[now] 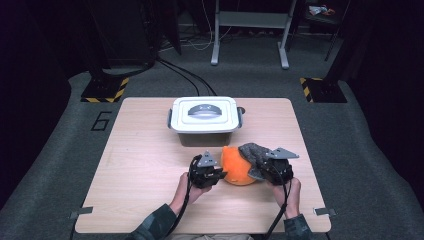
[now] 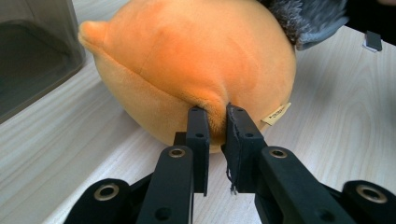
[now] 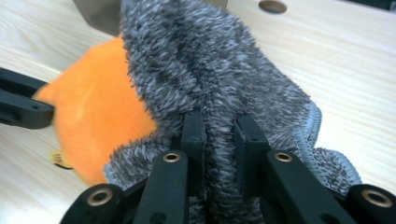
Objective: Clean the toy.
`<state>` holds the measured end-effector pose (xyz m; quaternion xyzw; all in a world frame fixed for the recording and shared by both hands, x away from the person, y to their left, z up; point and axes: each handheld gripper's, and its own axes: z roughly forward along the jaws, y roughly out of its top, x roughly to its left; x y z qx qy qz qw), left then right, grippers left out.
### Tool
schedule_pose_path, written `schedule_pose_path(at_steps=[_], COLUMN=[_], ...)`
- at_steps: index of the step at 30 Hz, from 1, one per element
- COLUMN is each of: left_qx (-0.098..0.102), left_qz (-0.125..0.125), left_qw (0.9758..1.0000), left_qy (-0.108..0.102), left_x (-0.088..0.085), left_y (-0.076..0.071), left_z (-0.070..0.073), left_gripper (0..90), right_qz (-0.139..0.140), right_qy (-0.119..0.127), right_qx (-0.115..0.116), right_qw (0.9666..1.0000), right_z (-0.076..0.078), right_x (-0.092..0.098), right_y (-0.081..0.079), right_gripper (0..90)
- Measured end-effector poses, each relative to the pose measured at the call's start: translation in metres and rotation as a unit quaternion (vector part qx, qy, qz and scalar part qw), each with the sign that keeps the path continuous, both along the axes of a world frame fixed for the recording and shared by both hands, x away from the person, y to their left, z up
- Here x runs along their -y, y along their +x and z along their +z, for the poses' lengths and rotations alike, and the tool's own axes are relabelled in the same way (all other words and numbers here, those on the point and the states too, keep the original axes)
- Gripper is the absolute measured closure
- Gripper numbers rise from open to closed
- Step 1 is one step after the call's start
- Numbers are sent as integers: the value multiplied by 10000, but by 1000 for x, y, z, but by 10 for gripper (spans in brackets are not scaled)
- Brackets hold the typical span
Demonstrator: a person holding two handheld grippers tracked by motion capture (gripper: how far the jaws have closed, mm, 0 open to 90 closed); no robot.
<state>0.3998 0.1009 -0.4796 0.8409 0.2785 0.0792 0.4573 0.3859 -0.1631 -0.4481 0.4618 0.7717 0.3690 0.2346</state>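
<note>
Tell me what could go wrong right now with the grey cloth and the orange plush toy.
The right gripper pinches only a fold of the grey cloth, so a pull could slip the cloth free of its jaws. The left gripper holds just a small tuck of the orange plush toy, which might roll or pop out when rubbed. The lidded box stands close behind the toy, so a hard push could knock the toy against it.

Left gripper (image 2: 216,122) pinching orange plush (image 2: 196,65)

Jaws nip a fold of the plush on the table (image 2: 70,140); grey cloth (image 2: 313,21) drapes its top.
</note>
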Motion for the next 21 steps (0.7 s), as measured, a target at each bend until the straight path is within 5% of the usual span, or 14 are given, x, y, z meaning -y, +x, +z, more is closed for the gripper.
schedule_pose_path(at_steps=[4,9,21], left_qx=[25,162,453], left_qz=[-76,-2,88], left_qw=[10000,9996,9982], left_qy=[-13,240,383], left_x=[-1,1,15], left_y=[-3,-7,-3], left_z=[-1,-7,-19], left_gripper=[657,487,393], right_qz=[-43,-49,-100], right_qy=[45,53,237], right_qx=[6,-31,-82], right_qw=[10000,10000,9996], right_z=[-2,-2,-6], right_x=[3,3,7], right_y=[2,3,3], right_gripper=[768,768,769])
